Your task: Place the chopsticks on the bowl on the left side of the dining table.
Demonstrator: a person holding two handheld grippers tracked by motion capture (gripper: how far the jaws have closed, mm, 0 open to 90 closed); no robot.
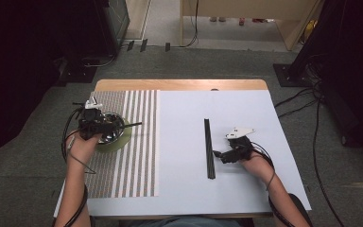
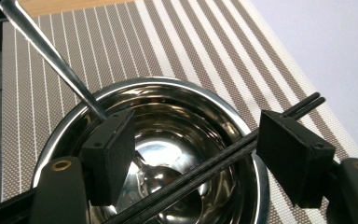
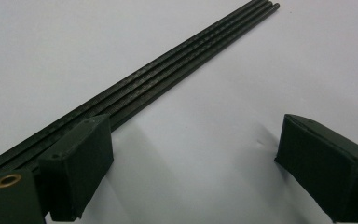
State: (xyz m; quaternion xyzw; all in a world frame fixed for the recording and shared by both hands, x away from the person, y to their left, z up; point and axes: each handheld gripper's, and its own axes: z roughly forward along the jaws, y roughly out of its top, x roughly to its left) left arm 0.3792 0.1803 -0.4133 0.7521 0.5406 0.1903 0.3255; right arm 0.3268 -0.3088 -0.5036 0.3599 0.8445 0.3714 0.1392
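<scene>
Two black chopsticks [image 2: 205, 175] are lying across the steel bowl [image 2: 168, 93] on the striped mat [image 1: 137, 142], propped on its rim; the left gripper [image 2: 200, 161] is straddling them, jaws parted, apparently letting go. Remaining chopsticks [image 1: 210, 149] are waiting on the white table [image 1: 179, 179] beside the right gripper [image 3: 193, 170], which is gaping empty, presumably readying the next pickup.

One steel bowl [image 2: 168, 121], one spoon [image 2: 51, 56], one striped placemat [image 1: 132, 142], several black chopsticks [image 1: 209, 149]

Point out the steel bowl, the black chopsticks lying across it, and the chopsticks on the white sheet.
steel bowl [image 2: 177, 88]: left gripper view, on its far rim.
chopsticks across the bowl [image 2: 214, 163]: left gripper view, mid-length over the bowl.
chopsticks on the white sheet [image 1: 209, 146]: high view, middle of the bundle.
</scene>
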